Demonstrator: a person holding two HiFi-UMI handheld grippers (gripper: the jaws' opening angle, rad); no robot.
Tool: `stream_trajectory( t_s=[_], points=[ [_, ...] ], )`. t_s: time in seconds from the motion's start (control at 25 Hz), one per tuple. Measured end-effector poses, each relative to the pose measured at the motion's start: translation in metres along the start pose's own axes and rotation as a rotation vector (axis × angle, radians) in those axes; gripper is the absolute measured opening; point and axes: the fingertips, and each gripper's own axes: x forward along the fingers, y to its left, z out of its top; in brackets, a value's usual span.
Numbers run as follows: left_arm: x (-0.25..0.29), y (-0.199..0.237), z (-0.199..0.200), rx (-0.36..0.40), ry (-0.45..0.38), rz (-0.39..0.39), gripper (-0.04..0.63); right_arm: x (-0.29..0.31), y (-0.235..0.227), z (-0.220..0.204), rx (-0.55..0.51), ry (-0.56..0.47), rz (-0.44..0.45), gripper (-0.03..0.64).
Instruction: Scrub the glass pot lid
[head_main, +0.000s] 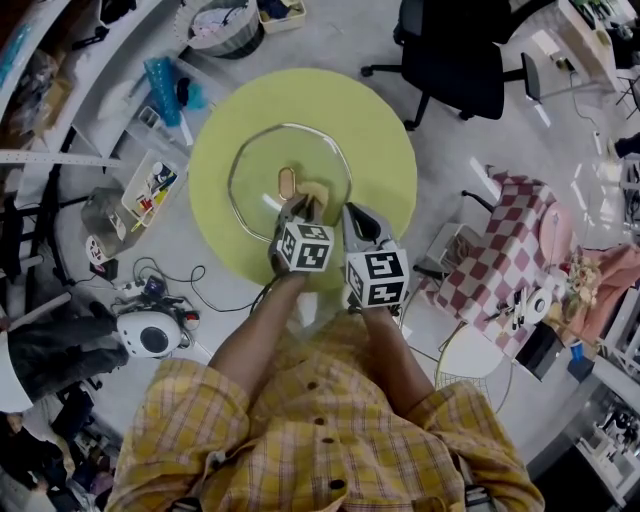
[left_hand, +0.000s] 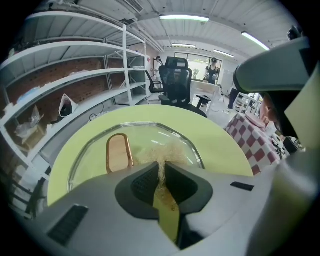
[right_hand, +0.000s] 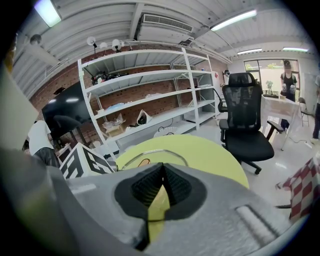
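Spreading under everything else is a round, matte yellow-green table (head_main: 385, 150). The glass pot lid (head_main: 262, 158) lies flat at the middle of the tabletop, clear and smooth, with a thin bright rim that looks faintly faceted rather than truly round. The left gripper (head_main: 301, 206), grey with ribbed black pads, reaches in over the lid's near edge. Its jaws are pinched onto a pale tan scrubber (left_hand: 162, 154) of frizzy, fibrous stuff whose loose end fans out on the glass. The right gripper (head_main: 352, 212) sits just beside it, over the lid's near-right rim, with its ribbed pads pressed tip to tip and nothing caught between them. An orange-tan handle (left_hand: 118, 152), a rounded oblong loop, stands at the lid's centre just left of the scrubber.
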Motion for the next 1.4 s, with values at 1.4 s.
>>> stream_trajectory(
  t_s=[1.4],
  points=[
    [-0.004, -0.058, -0.037, 0.466, 0.106, -0.235, 0.041, -0.020, 0.005, 0.026, -0.047, -0.021, -0.013, -0.003]
  ],
)
